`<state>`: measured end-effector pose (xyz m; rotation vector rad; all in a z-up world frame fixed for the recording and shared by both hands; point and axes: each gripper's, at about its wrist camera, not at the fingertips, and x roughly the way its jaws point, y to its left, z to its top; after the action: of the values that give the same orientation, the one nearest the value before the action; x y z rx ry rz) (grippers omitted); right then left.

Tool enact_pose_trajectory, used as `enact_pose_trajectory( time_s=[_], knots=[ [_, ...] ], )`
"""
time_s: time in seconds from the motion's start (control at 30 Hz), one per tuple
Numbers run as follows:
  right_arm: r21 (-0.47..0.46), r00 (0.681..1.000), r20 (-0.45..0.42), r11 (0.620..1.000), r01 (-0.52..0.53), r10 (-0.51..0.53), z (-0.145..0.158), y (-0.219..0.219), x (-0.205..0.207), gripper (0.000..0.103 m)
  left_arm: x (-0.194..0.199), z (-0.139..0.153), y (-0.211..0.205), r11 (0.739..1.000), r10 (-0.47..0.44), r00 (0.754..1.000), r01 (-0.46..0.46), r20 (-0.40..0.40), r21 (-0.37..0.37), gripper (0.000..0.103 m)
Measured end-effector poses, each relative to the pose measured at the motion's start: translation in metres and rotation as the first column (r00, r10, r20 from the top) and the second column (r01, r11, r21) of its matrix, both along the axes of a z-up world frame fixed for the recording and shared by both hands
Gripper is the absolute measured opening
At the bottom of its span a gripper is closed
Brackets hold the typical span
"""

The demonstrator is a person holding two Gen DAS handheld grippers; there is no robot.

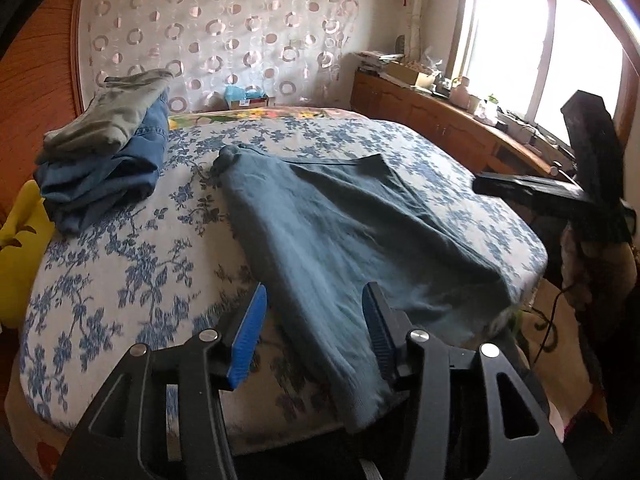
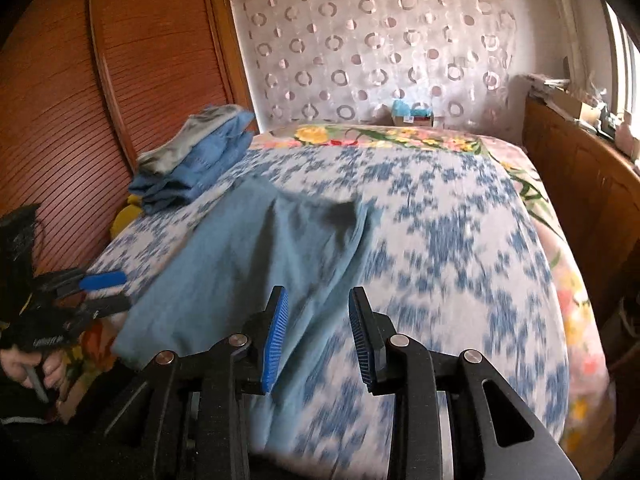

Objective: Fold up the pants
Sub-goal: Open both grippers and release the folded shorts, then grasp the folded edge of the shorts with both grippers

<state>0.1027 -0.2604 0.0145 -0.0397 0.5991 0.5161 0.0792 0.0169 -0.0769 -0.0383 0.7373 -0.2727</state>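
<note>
left gripper (image 1: 314, 312): black frame, blue ribbed pads, silver round screws
right gripper (image 2: 318, 312): black frame, blue ribbed pads, silver screws
hand (image 2: 24, 368): bare, dark sleeve below

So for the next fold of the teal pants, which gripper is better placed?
Probably the left gripper: its open fingers straddle the teal cotton pants at the near hem. The right gripper hangs at their edge.
</note>
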Motion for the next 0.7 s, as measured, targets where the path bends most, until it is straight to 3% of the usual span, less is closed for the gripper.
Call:
enact_pose_trajectory(
  time_s=[0.4, 0.6, 0.7],
  knots=[
    [-0.062, 0.992, -0.121, 0.998, 0.018, -0.026, -0.024, 0.044, 0.126, 0.023, 0.019, -0.026, 0.006, 0.999, 0.045, 0.997, -0.044, -0.062, 0.009, 0.051],
    [-0.072, 0.987, -0.158, 0.997, 0.024, -0.036, -0.036, 0.053, 0.15, 0.016, 0.021, -0.035, 0.011, 0.998, 0.055, 0.995, -0.055, -0.078, 0.001, 0.051],
    [-0.058, 0.988, -0.157, 0.998, 0.003, -0.012, -0.037, 0.057, 0.155, 0.004, 0.02, -0.035, 0.011, 0.998, 0.056, 0.995, -0.057, -0.076, -0.005, 0.051]
  ],
)
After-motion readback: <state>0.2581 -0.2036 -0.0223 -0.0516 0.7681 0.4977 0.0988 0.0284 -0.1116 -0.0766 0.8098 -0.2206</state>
